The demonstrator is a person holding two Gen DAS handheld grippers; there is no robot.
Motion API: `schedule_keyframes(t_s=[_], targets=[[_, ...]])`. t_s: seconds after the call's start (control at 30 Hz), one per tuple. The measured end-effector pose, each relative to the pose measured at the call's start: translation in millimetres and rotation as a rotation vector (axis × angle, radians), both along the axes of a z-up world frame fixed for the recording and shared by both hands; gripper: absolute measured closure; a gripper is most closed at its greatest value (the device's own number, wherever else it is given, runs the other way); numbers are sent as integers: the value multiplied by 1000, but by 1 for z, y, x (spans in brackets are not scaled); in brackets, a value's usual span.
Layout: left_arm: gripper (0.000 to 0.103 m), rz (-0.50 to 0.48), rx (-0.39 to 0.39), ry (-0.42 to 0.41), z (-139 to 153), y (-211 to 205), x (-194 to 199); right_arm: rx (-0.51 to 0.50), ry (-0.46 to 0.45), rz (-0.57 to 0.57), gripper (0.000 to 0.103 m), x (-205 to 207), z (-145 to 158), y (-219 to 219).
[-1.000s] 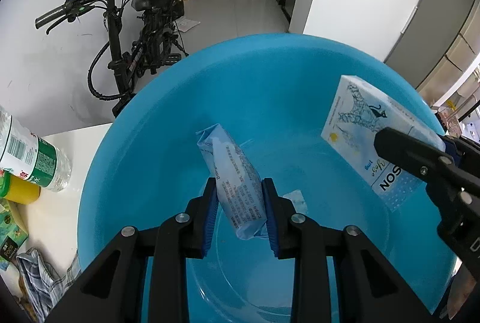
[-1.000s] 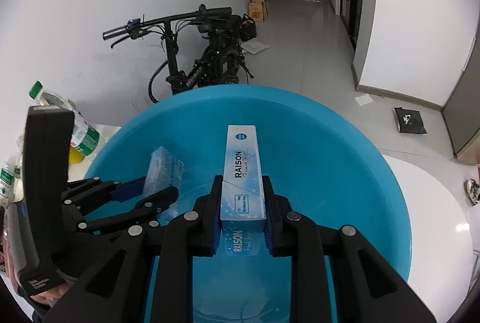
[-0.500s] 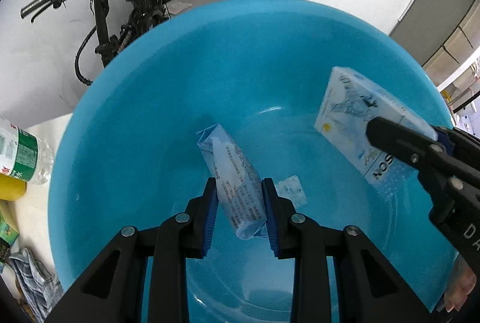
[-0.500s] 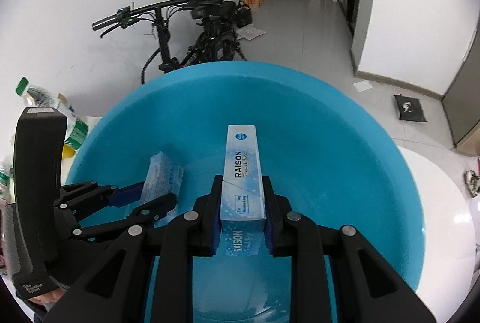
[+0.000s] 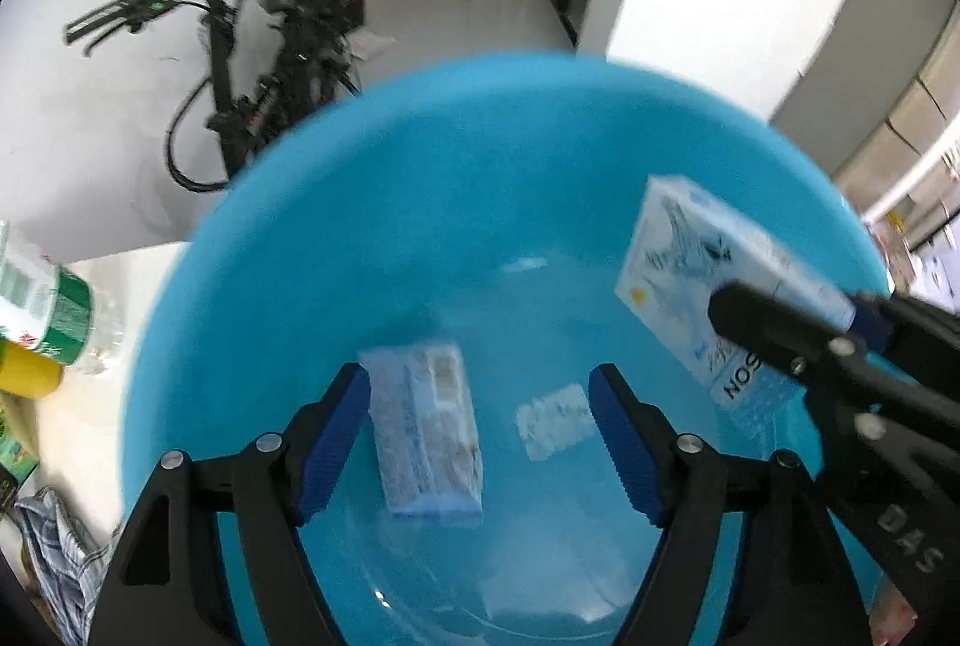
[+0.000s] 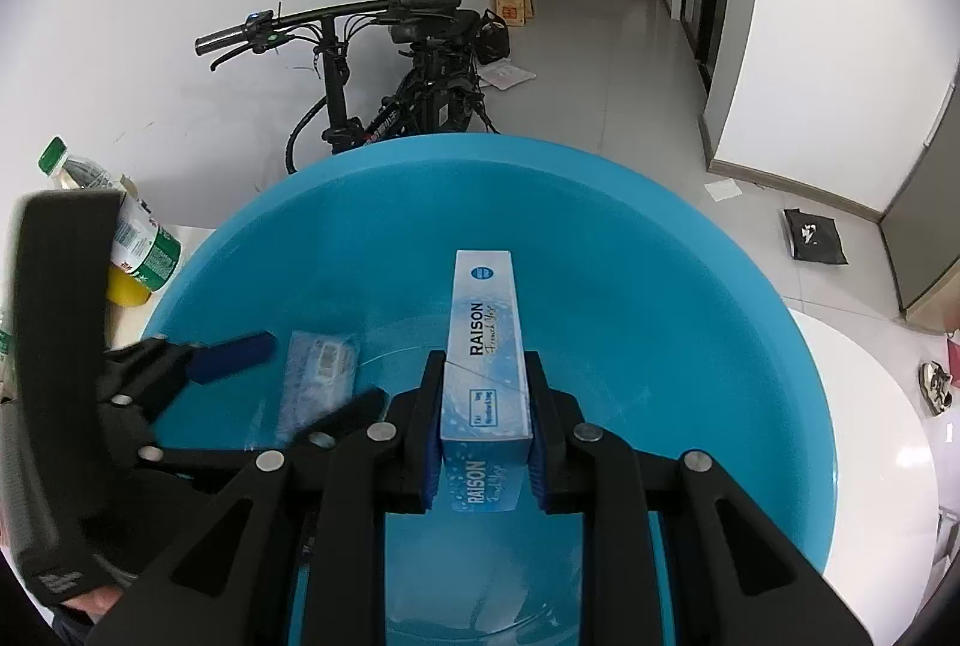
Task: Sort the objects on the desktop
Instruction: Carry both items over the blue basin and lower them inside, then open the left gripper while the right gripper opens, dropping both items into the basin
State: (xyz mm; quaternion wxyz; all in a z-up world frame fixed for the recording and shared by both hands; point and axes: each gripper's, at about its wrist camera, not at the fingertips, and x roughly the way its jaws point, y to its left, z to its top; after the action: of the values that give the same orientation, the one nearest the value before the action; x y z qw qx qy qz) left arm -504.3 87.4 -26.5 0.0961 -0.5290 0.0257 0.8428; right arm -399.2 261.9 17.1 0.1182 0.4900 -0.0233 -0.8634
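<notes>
In basin (image 5: 288, 238) ctr, packet (image 5: 427, 436) lies loose; L gripper (image 5: 480, 442) jaws just opened, clear of it. R gripper (image 6: 485, 436) pinches box (image 6: 485, 346) at 3 o'clock. Box looks light, stiff; grip narrow sides.

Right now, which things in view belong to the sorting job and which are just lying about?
In the job:
- blue basin
- tissue packet, loose between the left gripper's just-opened jaws
- RAISON box, clamped in the right gripper

Lying about:
- bicycle
- water bottle
- checked cloth
</notes>
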Motion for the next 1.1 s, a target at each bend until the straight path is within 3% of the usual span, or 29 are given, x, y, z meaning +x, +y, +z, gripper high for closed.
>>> schedule_keyframes(t_s=[0.1, 0.27, 0.6, 0.7, 0.77, 1.0, 1.1], targets=[[25, 4, -28, 21, 5, -1, -1, -14, -15, -13, 82, -4, -5, 4], [25, 15, -11, 5, 4, -4, -6, -11, -40, -34, 82, -10, -14, 10], [25, 40, 13, -17, 3, -12, -7, 69, -132, -25, 80, -16, -37, 0], [25, 49, 10, -10, 3, -14, -7, 51, -176, -33, 65, -20, -43, 2], [25, 59, 16, -1, 5, -16, -6, 37, -175, -72, 47, -21, -44, 7], [25, 114, 46, 36, 17, -19, 4, -43, -114, -120, 36, -16, -25, 23], [25, 167, 93, 125, 34, -28, 12, -45, -68, -142, 35, -12, -14, 26]])
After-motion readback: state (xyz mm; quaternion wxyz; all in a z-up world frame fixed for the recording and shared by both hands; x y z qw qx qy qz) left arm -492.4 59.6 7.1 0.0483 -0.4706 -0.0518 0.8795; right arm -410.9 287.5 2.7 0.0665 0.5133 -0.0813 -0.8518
